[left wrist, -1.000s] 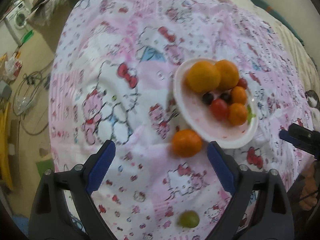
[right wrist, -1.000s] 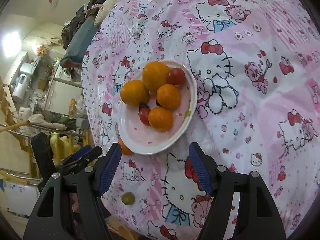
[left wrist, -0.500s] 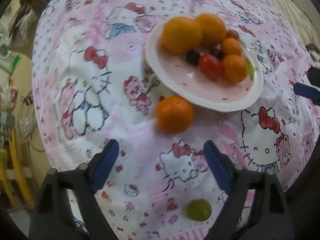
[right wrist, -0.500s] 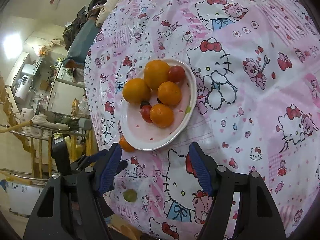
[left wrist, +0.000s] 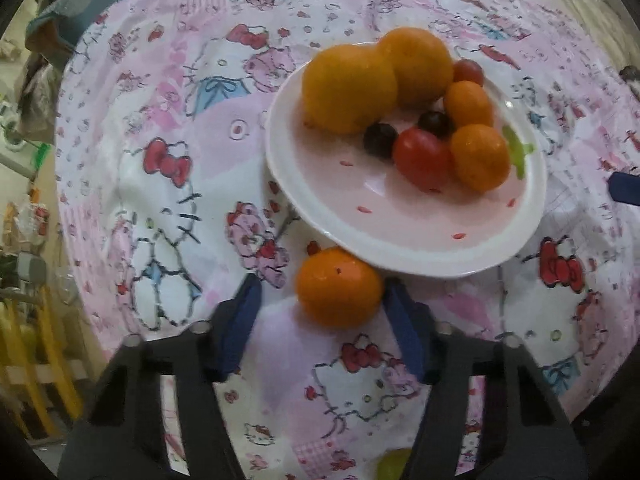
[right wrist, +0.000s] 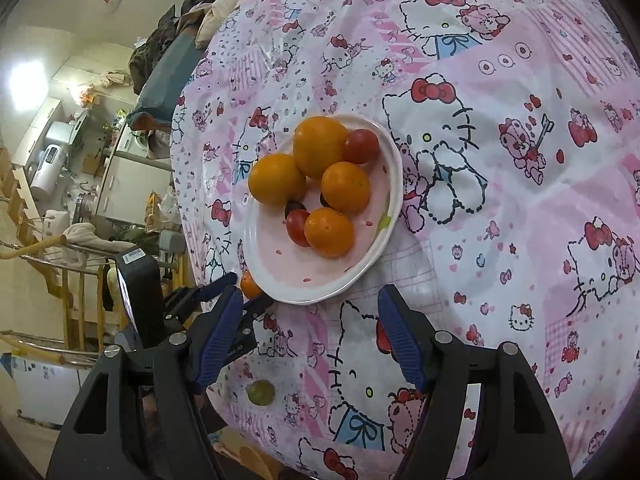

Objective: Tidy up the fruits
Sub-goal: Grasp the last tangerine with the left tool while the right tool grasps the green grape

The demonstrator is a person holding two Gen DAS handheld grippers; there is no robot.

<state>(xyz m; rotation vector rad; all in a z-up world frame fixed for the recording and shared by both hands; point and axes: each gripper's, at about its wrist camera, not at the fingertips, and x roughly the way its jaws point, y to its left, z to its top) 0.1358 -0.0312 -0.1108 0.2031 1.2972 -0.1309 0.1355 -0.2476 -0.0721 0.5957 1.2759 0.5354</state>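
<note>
Left gripper closing around the loose mandarin

The mandarin sits on the tablecloth against the plate rim, one pad not yet touching; centre it and squeeze gently. Right gripper hangs empty, half open.

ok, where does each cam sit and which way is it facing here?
Left wrist: on the left gripper, facing steeply down at the loose orange between its closing fingers, plate just beyond.
Right wrist: on the right gripper, angled down over the tablecloth; own open fingers show, the left gripper's at lower left.
Shared: plate, loose orange, green grape.
</note>
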